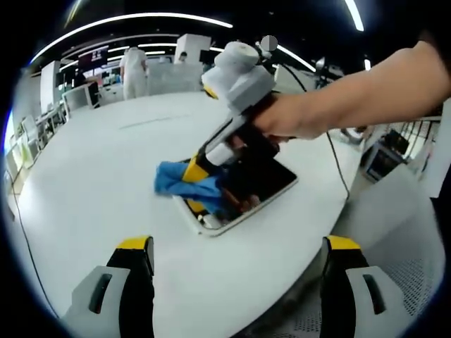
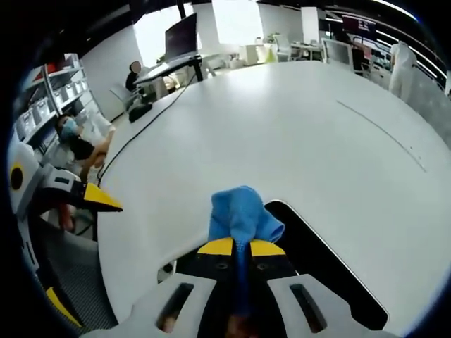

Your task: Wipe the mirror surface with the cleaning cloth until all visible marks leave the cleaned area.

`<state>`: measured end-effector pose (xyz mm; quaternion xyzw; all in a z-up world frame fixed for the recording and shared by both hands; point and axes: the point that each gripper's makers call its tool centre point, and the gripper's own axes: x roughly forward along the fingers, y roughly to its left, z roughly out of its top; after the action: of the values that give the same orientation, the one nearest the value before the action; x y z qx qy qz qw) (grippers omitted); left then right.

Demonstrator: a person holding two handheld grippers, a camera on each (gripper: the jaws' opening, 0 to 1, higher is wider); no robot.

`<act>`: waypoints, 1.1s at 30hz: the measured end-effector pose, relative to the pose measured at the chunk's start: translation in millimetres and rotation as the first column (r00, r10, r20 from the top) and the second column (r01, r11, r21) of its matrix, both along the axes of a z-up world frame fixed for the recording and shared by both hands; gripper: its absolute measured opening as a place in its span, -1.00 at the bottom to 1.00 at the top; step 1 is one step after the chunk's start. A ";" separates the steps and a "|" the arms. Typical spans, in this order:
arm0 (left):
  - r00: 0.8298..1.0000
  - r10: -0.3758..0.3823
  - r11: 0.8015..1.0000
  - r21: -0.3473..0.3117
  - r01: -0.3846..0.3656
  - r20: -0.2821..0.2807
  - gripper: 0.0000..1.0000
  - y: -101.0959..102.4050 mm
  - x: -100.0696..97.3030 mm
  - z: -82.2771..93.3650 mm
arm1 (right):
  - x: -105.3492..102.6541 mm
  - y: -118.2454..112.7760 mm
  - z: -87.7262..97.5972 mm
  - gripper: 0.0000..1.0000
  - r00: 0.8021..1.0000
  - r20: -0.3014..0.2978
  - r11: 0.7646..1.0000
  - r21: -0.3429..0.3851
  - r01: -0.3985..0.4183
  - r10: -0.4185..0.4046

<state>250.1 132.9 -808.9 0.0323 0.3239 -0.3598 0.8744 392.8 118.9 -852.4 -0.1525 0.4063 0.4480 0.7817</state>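
We hold the blue cleaning cloth [image 2: 241, 215] in our right gripper [image 2: 238, 248], whose jaws are pressed together on it, with the bunched cloth sticking out in front of the yellow tips. The cloth rests on the mirror [image 1: 262, 184], a dark rectangular plate with a white frame that lies flat on the white round table [image 1: 106, 169], near the table edge on our side. Our left gripper [image 1: 238, 246] hovers above the table in front of the mirror with its jaws wide apart and nothing between them.

To do this wiping step well, we think the cloth should stay pressed flat on the glass and travel in overlapping strokes from one frame edge to the other. The pressure should be even, so the mirror does not slide toward the table edge. The left gripper could steady the frame if it starts to move.

The left gripper view shows the whole mirror, the cloth at its left end, and a hand [image 1: 296, 116] on the right gripper [image 1: 204, 165]. The right gripper view shows the grip on the cloth closely, and the left gripper [image 2: 77, 193] at the table edge. We cannot tell from either view whether marks remain on the glass.
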 end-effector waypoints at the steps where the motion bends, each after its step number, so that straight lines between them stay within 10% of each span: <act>1: 1.000 0.001 1.000 -0.001 -0.001 -0.001 0.99 0.1 0.0 0.1 | 3.6 -0.4 -0.1 -1.00 1.000 -0.002 1.000 0.001 0.005 -0.005; 33: 1.000 0.012 1.000 0.006 -0.012 -0.011 0.99 2.4 0.8 -4.2 | 36.4 -3.9 0.0 -1.00 1.000 0.011 1.000 0.000 0.017 -0.017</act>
<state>250.9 135.3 -813.1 0.0308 0.3302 -0.3539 0.8745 429.2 114.9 -852.4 -0.1514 0.4034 0.4407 0.7875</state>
